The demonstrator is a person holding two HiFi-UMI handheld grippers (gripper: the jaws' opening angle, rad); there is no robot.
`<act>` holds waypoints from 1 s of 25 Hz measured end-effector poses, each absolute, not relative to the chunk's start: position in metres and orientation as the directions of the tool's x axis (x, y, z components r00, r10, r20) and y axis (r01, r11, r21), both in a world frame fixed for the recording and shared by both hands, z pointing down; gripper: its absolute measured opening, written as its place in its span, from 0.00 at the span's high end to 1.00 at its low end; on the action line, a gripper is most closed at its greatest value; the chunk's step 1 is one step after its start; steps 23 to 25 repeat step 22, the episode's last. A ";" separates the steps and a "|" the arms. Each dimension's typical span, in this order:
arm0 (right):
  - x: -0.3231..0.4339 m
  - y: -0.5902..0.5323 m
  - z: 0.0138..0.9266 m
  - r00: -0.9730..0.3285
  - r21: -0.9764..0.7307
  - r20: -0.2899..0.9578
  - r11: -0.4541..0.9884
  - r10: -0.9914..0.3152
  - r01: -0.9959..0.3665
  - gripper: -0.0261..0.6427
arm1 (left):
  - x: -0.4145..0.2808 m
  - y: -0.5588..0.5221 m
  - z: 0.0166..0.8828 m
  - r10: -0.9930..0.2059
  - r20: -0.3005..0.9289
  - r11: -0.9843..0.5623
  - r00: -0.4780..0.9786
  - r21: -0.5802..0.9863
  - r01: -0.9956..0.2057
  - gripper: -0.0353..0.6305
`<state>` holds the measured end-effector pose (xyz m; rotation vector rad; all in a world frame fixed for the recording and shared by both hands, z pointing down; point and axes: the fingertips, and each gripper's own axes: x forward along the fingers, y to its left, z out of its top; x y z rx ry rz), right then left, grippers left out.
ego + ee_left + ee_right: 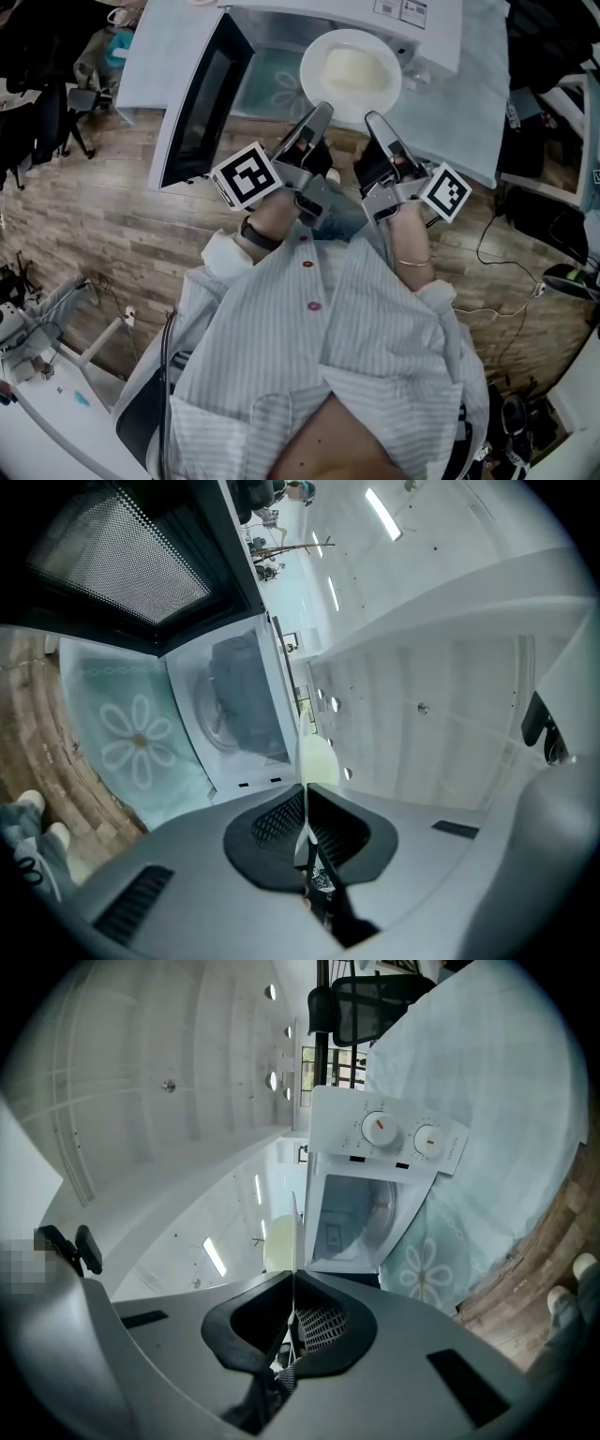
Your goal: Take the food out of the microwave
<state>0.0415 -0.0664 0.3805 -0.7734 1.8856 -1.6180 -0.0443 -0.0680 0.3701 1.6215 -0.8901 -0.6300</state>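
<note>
Pinches the thin rim of a white plate point(294, 1227) between the dark pads of the right gripper point(292, 1277), plate edge-on to the camera, pale yellow food point(277, 1246) showing on its left face. Looks past it into a white microwave point(403, 1155), cavity open, two round knobs point(380, 1130) on its panel, standing on a pale blue cloth point(487, 1129) printed with a daisy. Catches wooden floor point(534, 1260) and a light shoe point(583, 1269) at the right edge.

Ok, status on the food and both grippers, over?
Left gripper and right gripper both shut on plate rim. Food on plate, held outside the open microwave. Door swung wide, nothing blocking.
</note>
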 end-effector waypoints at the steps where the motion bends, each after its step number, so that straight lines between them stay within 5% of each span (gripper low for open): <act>1: 0.042 -0.066 0.381 -0.693 -0.990 -0.029 0.116 -0.721 -0.079 0.91 | -0.044 -0.068 0.371 -0.818 0.055 -0.087 0.572 0.972 -0.219 0.92; 25: 0.048 -0.065 0.389 -0.703 -0.992 -0.020 0.100 -0.711 -0.073 0.91 | -0.039 -0.065 0.380 -0.826 0.068 -0.069 0.559 0.973 -0.219 0.92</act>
